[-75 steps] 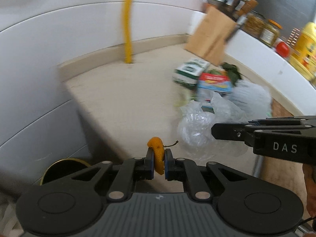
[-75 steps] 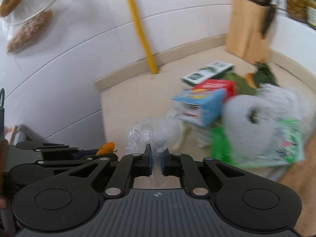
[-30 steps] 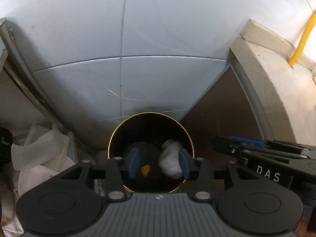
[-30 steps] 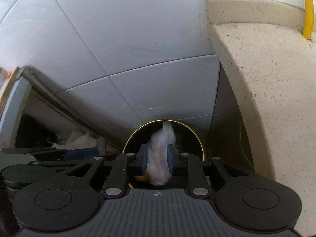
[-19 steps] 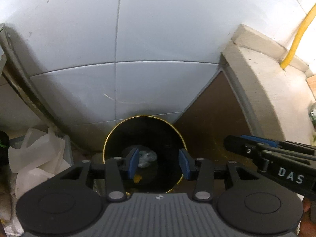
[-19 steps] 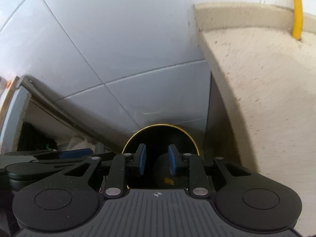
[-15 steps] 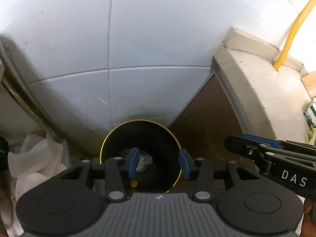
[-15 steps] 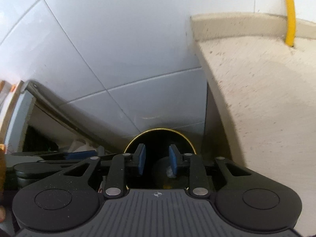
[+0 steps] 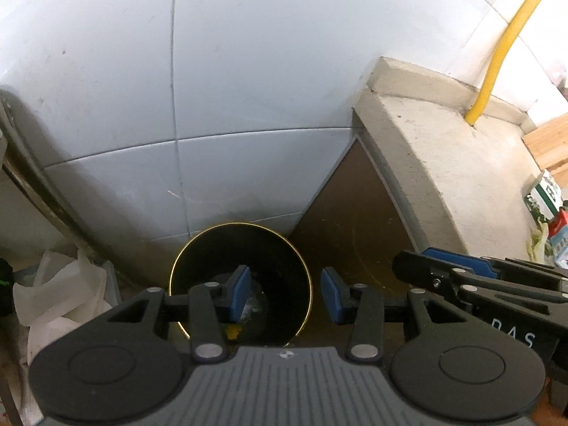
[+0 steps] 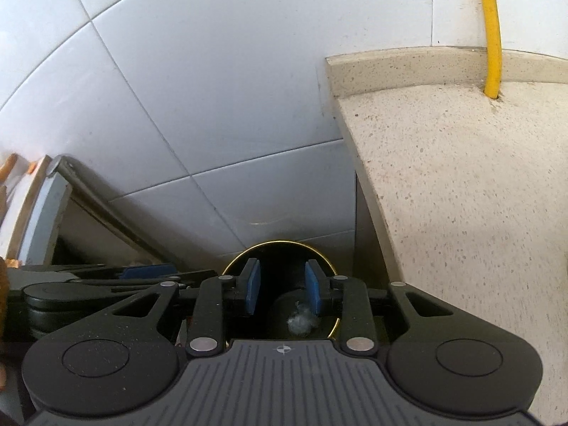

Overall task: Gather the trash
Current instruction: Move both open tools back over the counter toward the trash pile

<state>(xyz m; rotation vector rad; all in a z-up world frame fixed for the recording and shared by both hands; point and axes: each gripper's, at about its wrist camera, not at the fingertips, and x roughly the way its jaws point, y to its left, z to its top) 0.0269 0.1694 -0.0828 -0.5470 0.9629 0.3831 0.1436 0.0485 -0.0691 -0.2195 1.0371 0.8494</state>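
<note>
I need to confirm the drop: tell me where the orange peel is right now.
In the left wrist view the orange peel lies at the bottom of the black bin, beside the crumpled plastic; the bin sits below the counter.

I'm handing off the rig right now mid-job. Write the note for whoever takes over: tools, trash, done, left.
Left tool: open, empty, above the gold-rimmed black bin.
Right tool: open, empty, also over the bin.
In the bin: an orange scrap and crumpled clear plastic.
Done: both pieces are in the bin.
Left: more litter, cartons and wrappers, sits on the counter at the right edge of the left wrist view. Go back for it.
</note>
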